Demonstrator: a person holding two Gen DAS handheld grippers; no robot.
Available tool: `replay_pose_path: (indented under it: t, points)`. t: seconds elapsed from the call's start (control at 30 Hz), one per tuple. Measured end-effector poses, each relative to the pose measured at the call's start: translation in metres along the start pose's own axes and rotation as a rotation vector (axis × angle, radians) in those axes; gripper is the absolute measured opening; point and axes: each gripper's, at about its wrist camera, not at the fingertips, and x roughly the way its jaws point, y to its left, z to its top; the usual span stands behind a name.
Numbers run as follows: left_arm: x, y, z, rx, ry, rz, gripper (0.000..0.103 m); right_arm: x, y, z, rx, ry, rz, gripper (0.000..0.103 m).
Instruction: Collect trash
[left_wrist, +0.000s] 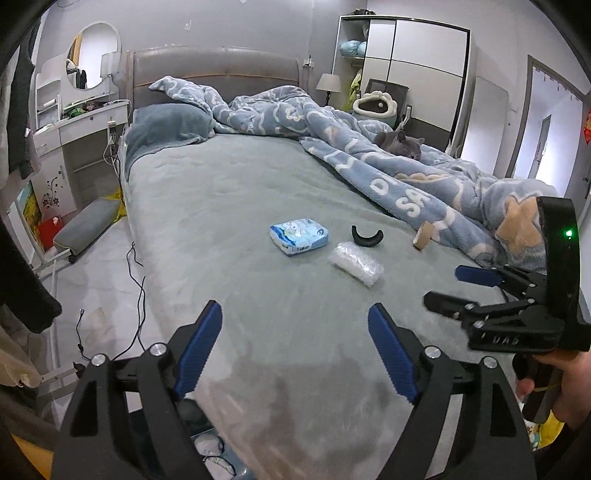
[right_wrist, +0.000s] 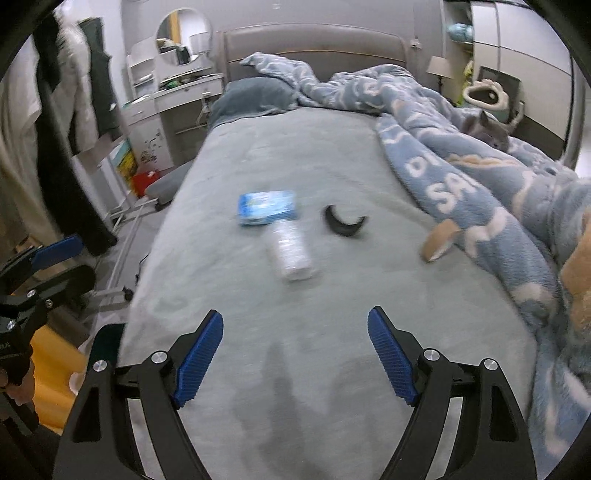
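Note:
On the grey-green bed sheet (left_wrist: 229, 206) lie a blue-white tissue pack (left_wrist: 299, 235), a roll of clear bubble wrap (left_wrist: 356, 263), a black curved plastic piece (left_wrist: 366, 235) and a cardboard tape core (left_wrist: 423, 235). They also show in the right wrist view: the pack (right_wrist: 266, 206), the bubble wrap (right_wrist: 292, 252), the black piece (right_wrist: 345, 220), the core (right_wrist: 439, 240). My left gripper (left_wrist: 295, 347) is open and empty above the bed's foot end. My right gripper (right_wrist: 295, 350) is open and empty, well short of the items; it shows at the right of the left wrist view (left_wrist: 448, 288).
A blue patterned blanket (left_wrist: 406, 177) is bunched along the bed's right side, with a grey cat (left_wrist: 400, 144) lying on it. A dressing table (left_wrist: 81, 125) and hanging clothes (right_wrist: 62, 110) stand left of the bed. Cables (left_wrist: 136, 280) trail on the floor.

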Motion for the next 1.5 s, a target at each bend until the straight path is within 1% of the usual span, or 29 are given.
replay_pose_path:
  t: [0.03, 0.13, 0.27, 0.4, 0.57, 0.63, 0.8, 1.03, 1.13, 1.3, 1.37, 1.4, 1.47, 1.5]
  points:
    - [0.006, -0.002, 0.003, -0.005, 0.004, -0.003, 0.086, 0.002, -0.013, 0.003, 0.012, -0.002, -0.013, 0.082]
    - [0.024, -0.006, 0.008, -0.015, 0.018, -0.008, 0.088, 0.004, -0.034, 0.006, 0.033, -0.009, -0.032, 0.085]
    - [0.043, -0.01, 0.014, -0.03, 0.026, -0.008, 0.092, 0.01, -0.061, 0.013, 0.058, -0.019, -0.045, 0.085]
    - [0.061, -0.011, 0.016, -0.054, 0.044, -0.008, 0.092, 0.018, -0.082, 0.02, 0.079, -0.026, -0.052, 0.085]
    - [0.083, -0.014, 0.014, -0.076, 0.072, -0.017, 0.092, 0.027, -0.105, 0.026, 0.14, -0.03, -0.048, 0.086]
    - [0.092, -0.018, 0.013, -0.086, 0.087, -0.031, 0.092, 0.028, -0.111, 0.029, 0.159, -0.035, -0.05, 0.086]
    - [0.106, -0.031, 0.015, -0.077, 0.093, -0.051, 0.092, 0.036, -0.119, 0.035, 0.19, -0.045, -0.043, 0.086]
    - [0.126, -0.039, 0.023, -0.12, 0.096, -0.088, 0.092, 0.052, -0.12, 0.044, 0.211, -0.038, -0.02, 0.085]
    - [0.134, -0.045, 0.025, -0.104, 0.104, -0.09, 0.09, 0.057, -0.122, 0.046, 0.208, -0.033, -0.024, 0.085]
    - [0.155, -0.05, 0.028, -0.084, 0.155, -0.095, 0.081, 0.071, -0.134, 0.051, 0.23, -0.006, -0.039, 0.085]
    - [0.165, -0.05, 0.029, -0.097, 0.178, -0.111, 0.077, 0.078, -0.139, 0.053, 0.237, 0.009, -0.042, 0.085]
    - [0.17, -0.05, 0.03, -0.106, 0.189, -0.124, 0.077, 0.083, -0.141, 0.053, 0.244, 0.018, -0.039, 0.086]
    - [0.177, -0.049, 0.031, -0.113, 0.2, -0.132, 0.071, 0.089, -0.143, 0.054, 0.242, 0.028, -0.036, 0.085]
    - [0.181, -0.048, 0.032, -0.115, 0.206, -0.137, 0.07, 0.093, -0.143, 0.055, 0.235, 0.034, -0.04, 0.085]
